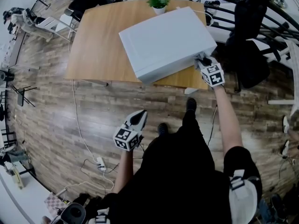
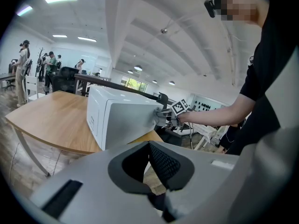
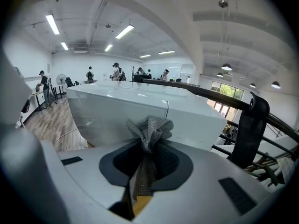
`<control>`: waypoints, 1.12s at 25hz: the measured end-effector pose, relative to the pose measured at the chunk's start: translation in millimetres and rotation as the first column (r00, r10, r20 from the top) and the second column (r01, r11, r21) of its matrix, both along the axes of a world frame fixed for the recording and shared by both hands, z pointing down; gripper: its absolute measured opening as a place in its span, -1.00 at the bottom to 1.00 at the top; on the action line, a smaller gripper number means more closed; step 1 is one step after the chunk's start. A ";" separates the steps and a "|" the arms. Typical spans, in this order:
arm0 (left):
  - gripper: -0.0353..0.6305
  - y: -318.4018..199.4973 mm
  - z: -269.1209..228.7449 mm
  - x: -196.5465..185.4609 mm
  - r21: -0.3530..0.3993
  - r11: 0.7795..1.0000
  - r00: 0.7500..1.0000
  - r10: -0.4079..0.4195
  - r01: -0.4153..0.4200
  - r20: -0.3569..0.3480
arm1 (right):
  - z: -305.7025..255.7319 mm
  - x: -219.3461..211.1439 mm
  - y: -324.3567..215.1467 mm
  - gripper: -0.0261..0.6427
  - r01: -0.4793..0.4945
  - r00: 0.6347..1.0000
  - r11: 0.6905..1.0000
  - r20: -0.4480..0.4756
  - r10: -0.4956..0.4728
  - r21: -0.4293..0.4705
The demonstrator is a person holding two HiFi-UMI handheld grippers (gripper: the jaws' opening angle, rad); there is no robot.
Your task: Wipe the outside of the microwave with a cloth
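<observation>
Open-plan laboratory hall: ceiling strip lights [image 3: 126, 31], wood-plank floor [image 1: 56, 125], wooden tabletop [image 1: 98, 41], floor cables [image 1: 76, 120], equipment stands [image 1: 21, 90], and several people [image 3: 115, 71] standing at distant workstations.

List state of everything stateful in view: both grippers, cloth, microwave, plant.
white box-shaped microwave: on light wooden table, door looks shut.
small green potted plant: upright on the table.
right gripper: shut on grey woven cloth, at the microwave's near right corner.
grey woven cloth: bunched, against the microwave.
left gripper: shut, empty, over the floor.
</observation>
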State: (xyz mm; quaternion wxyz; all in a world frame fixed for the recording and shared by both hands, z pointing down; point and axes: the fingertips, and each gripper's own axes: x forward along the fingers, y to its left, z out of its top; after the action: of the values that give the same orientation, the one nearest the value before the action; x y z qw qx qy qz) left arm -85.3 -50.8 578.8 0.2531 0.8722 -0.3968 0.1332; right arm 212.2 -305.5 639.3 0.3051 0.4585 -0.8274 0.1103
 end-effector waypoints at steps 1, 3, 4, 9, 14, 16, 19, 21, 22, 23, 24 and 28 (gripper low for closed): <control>-0.89 -0.1 0.2 -0.5 -0.002 1.000 1.000 -0.004 0.004 0.000 | 3.3 0.1 0.1 -0.74 0.001 1.000 1.000 -0.005 -0.001 -0.007; -0.89 -0.4 0.8 -2.4 -0.005 1.000 1.000 -0.012 0.012 -0.001 | 9.6 0.0 0.6 -0.74 0.003 1.000 1.000 -0.014 -0.003 -0.017; -0.89 -0.9 1.1 -3.2 -0.006 1.000 1.000 -0.016 0.016 -0.003 | 12.7 -0.1 0.5 -0.74 0.005 1.000 1.000 -0.018 -0.006 -0.019; -0.89 -5.5 1.4 -2.9 0.000 1.000 1.000 -0.029 0.029 -0.010 | 14.2 -1.4 -5.4 -0.74 0.023 0.998 1.000 -0.050 -0.023 0.011; -0.89 -8.5 1.0 0.0 0.001 0.999 0.999 -0.035 0.035 -0.017 | 28.1 -0.3 -2.9 -0.74 0.030 0.998 0.999 -0.061 -0.032 -0.033; -0.89 -8.4 2.0 0.1 0.001 0.999 0.999 -0.036 0.036 -0.018 | 31.0 0.3 -2.1 -0.74 0.030 0.998 0.999 -0.060 -0.033 -0.039; -0.89 -9.7 2.5 -1.9 -0.002 0.999 0.999 -0.045 0.045 -0.022 | 25.8 -0.8 -7.5 -0.74 0.034 0.998 0.999 -0.059 -0.035 -0.007; -0.89 -10.7 2.3 -3.7 -0.003 0.999 0.999 -0.050 0.050 -0.021 | 29.0 -0.4 -6.8 -0.74 0.036 0.997 0.999 -0.064 -0.037 -0.020; -0.89 -11.0 2.3 -4.6 -0.002 0.999 0.998 -0.051 0.051 -0.020 | 28.1 -1.1 -7.2 -0.74 0.038 0.997 0.999 -0.063 -0.039 -0.017; -0.89 -11.1 2.3 -5.1 -0.002 0.999 0.998 -0.052 0.052 -0.020 | 27.6 -1.6 -7.4 -0.74 0.038 0.997 0.999 -0.064 -0.039 -0.016; -0.89 -11.3 2.4 -5.2 -0.002 0.999 0.998 -0.053 0.053 -0.021 | 30.3 -0.9 -6.2 -0.74 0.037 0.997 0.999 -0.069 -0.039 -0.026; -0.89 -12.1 3.1 -3.8 0.001 0.999 0.998 -0.053 0.053 -0.024 | 32.8 -1.0 -4.0 -0.74 0.031 0.997 0.999 -0.072 -0.034 -0.037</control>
State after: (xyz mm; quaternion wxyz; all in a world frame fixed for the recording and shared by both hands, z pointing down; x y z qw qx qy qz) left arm -89.2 -62.9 581.9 0.2606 0.8632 -0.4167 0.1155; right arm 211.1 -309.5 672.1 0.3448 0.4431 -0.8210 0.1035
